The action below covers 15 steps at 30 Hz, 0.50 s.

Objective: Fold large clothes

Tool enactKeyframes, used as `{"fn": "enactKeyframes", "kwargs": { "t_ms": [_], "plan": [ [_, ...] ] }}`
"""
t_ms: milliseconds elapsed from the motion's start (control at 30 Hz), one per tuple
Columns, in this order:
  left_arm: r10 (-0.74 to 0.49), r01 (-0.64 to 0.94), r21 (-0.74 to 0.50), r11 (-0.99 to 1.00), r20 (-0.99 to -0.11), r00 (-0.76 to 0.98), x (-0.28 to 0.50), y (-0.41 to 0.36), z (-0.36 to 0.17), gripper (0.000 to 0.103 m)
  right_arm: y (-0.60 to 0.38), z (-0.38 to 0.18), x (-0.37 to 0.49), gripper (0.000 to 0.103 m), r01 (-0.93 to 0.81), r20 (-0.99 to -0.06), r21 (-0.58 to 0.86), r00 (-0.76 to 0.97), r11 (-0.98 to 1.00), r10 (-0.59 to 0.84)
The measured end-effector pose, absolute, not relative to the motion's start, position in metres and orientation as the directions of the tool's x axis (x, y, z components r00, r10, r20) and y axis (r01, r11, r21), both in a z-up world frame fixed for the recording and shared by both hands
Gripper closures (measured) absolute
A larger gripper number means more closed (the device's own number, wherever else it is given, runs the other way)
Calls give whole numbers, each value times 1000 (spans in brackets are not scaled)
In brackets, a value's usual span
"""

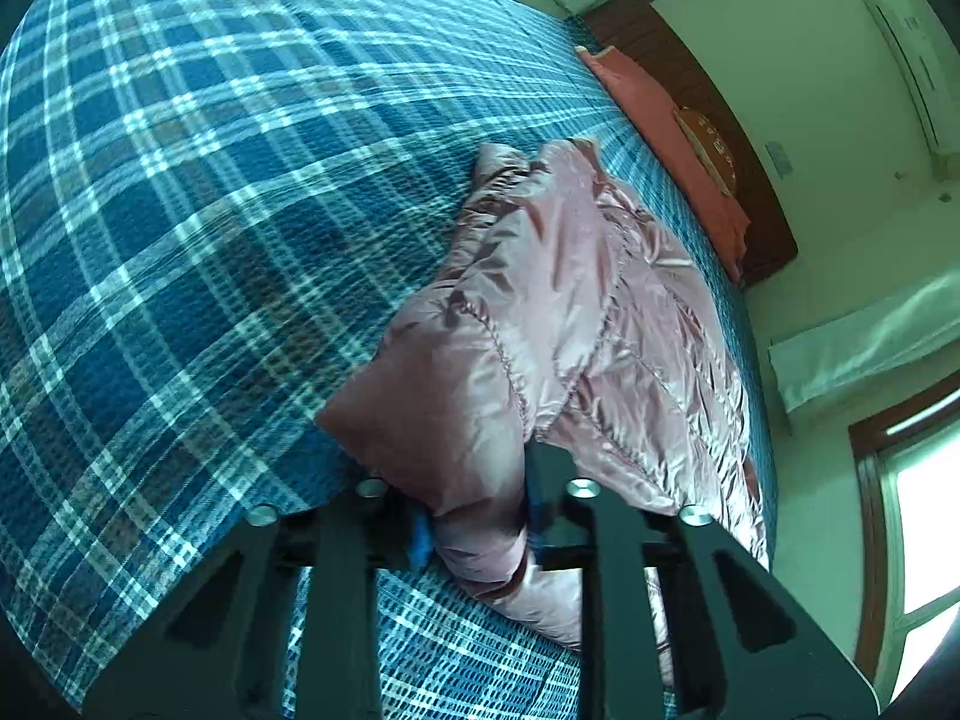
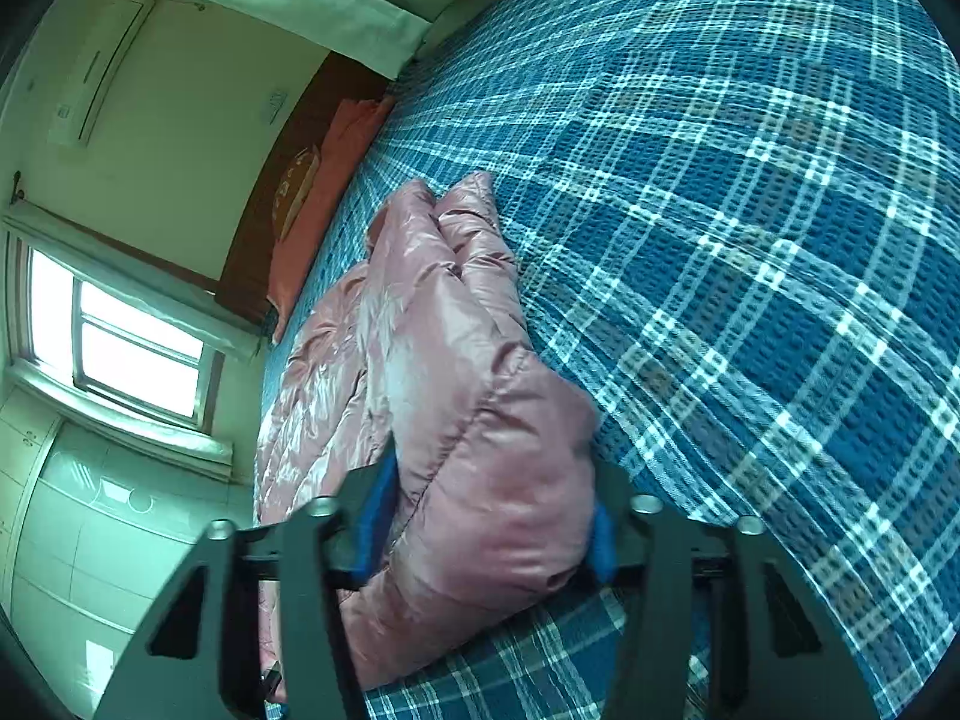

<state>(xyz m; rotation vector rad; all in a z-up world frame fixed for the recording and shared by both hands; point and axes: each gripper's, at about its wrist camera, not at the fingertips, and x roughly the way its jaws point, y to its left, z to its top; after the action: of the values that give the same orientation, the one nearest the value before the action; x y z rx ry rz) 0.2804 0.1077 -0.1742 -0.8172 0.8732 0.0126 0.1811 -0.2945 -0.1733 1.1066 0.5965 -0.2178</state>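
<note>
A shiny pink quilted puffer jacket (image 1: 564, 312) lies rumpled on a bed with a blue plaid cover (image 1: 210, 180). In the left wrist view my left gripper (image 1: 477, 525) is shut on a narrow gathered fold of the jacket, the blue pads pinching it from both sides. In the right wrist view the same jacket (image 2: 444, 324) stretches away from me. My right gripper (image 2: 486, 531) is shut on a thick padded bunch of it, the blue pads pressed into the fabric. Part of the jacket hangs below the jaws in both views.
The plaid cover (image 2: 750, 240) spreads wide beside the jacket. A salmon pillow (image 1: 672, 138) lies against the dark wooden headboard (image 1: 708, 84). A wall air conditioner (image 2: 96, 90), a window (image 2: 132, 348) and pale cabinets (image 2: 96, 528) line the room past the bed's edge.
</note>
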Motion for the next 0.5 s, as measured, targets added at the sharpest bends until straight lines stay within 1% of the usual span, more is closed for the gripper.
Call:
{"fn": "enactKeyframes", "kwargs": {
  "t_ms": [33, 67, 133, 267, 500],
  "plan": [
    [-300, -319, -623, 714, -684, 665, 280, 105, -172, 89, -294, -174, 182, 73, 442, -545, 781, 827, 441, 137],
    [-294, -312, -615, 724, -685, 667, 278, 103, -168, 91, -294, -175, 181, 77, 434, -538, 789, 830, 435, 147],
    [-295, -306, -613, 729, -684, 667, 275, 104, -166, 92, -293, -173, 175, 81, 417, -524, 798, 837, 434, 158],
    [-299, -303, -612, 731, -686, 663, 262, 109, -163, 93, -295, -171, 153, 82, 402, -515, 801, 841, 445, 168],
    [-293, -308, -595, 742, -701, 650, 224, 118, -162, 93, -291, -169, 114, 82, 400, -526, 792, 830, 461, 184]
  ]
}}
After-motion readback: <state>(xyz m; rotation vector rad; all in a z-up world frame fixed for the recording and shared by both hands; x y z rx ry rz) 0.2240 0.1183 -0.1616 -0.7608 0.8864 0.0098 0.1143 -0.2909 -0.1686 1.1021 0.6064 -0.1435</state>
